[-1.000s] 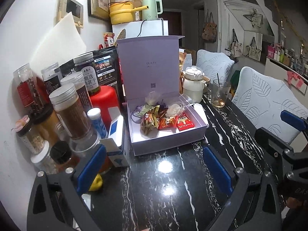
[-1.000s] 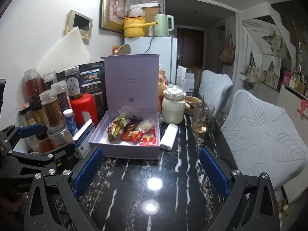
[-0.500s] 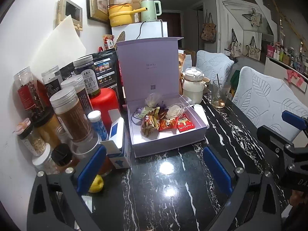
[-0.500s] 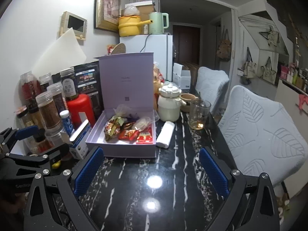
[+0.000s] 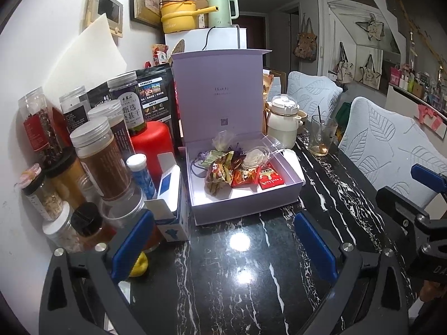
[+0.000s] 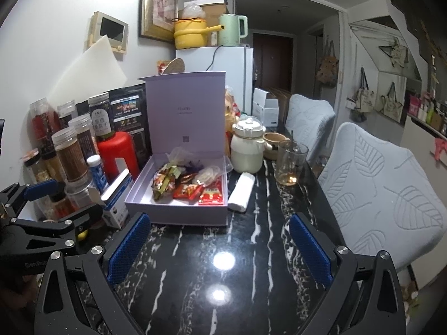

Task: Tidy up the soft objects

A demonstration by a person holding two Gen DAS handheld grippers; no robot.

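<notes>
An open lilac gift box [image 5: 279, 195] [image 6: 173, 215] stands on the black marble table [image 5: 251, 293], its lid upright. Inside lie soft snack packets: a gold bag [image 5: 218, 174] [image 6: 163, 180], red packets [image 5: 269, 178] [image 6: 211, 194] and clear pouches [image 5: 254, 157]. A white tissue pack [image 6: 242, 191] lies just right of the box. My left gripper [image 5: 223, 247] is open and empty, in front of the box. My right gripper [image 6: 219, 247] is open and empty, also short of the box; its arm also shows in the left wrist view [image 5: 413, 215].
Several jars [image 5: 97, 156] and a red canister [image 5: 152, 145] crowd the table's left side, with a blue-white carton [image 5: 170, 203]. A white ceramic pot [image 6: 248, 148] and a glass [image 6: 290, 162] stand behind right. Padded chairs [image 6: 385, 192] line the right edge.
Both grippers have drawn back slightly from the box and risen a little. Nothing was grasped or released; the box and packets have not moved.
</notes>
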